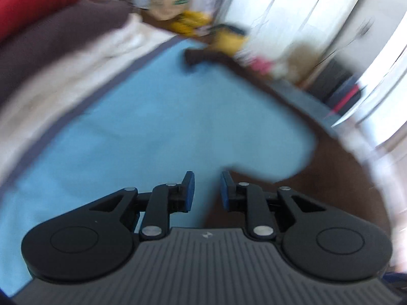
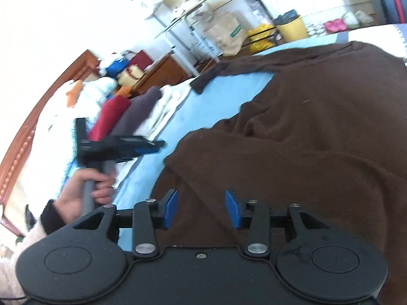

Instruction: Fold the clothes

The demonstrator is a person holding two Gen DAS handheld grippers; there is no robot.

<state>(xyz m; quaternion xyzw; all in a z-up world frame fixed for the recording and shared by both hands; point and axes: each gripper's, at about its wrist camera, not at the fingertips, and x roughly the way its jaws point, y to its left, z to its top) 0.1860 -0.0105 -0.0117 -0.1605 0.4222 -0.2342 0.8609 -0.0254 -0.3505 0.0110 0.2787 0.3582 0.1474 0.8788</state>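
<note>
Brown garment (image 2: 305, 139) lay rumpled across the bed's blue sheet (image 2: 198, 106), one sleeve toward the far edge. Right claw (image 2: 201, 208) wide above it; left claw (image 1: 207, 190) narrowly parted, empty, apparently positioning to grasp.

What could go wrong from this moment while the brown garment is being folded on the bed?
1. The brown garment lies bunched and wrinkled on the blue sheet; a fold made now may keep those creases.
2. Both the right gripper and the left gripper are open and hold nothing, so a hasty pinch might also catch the sheet.
3. The left wrist view is blurred, so aiming may be poor.
</note>
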